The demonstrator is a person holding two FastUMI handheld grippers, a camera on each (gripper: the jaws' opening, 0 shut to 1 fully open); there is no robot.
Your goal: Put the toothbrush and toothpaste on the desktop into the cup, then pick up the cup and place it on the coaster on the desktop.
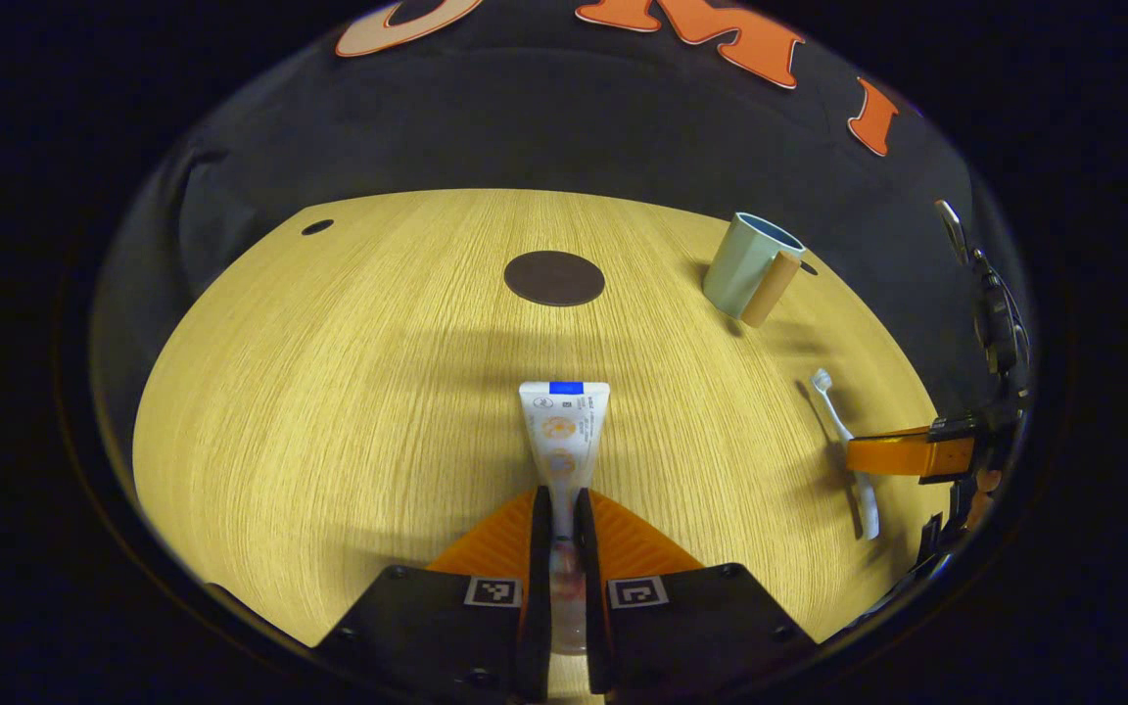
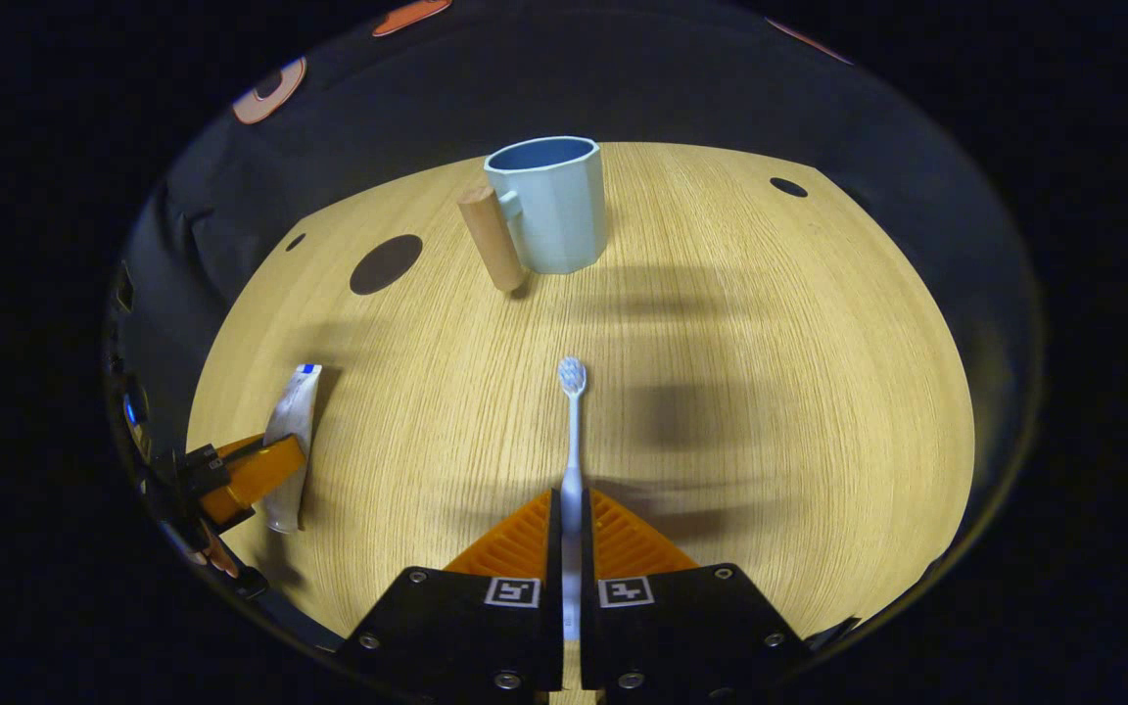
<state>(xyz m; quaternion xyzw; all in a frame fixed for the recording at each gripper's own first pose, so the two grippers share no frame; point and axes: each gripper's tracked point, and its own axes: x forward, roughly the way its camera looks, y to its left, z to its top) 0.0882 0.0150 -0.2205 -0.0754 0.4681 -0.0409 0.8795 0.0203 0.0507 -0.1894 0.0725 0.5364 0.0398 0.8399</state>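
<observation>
Left tool [image 1: 564,509] low over the desk clamps the toothpaste [image 1: 564,431]; right tool [image 2: 571,514] clamps the toothbrush [image 2: 572,431].

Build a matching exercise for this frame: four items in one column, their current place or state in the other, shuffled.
Items:
1. toothpaste
2. toothbrush
3. cup
4. coaster

States:
A. bare, nothing on it
B. clamped in the left gripper
C. upright on the desktop, nothing inside that shows
D. clamped in the right gripper

Pairs: 1-B, 2-D, 3-C, 4-A
</observation>
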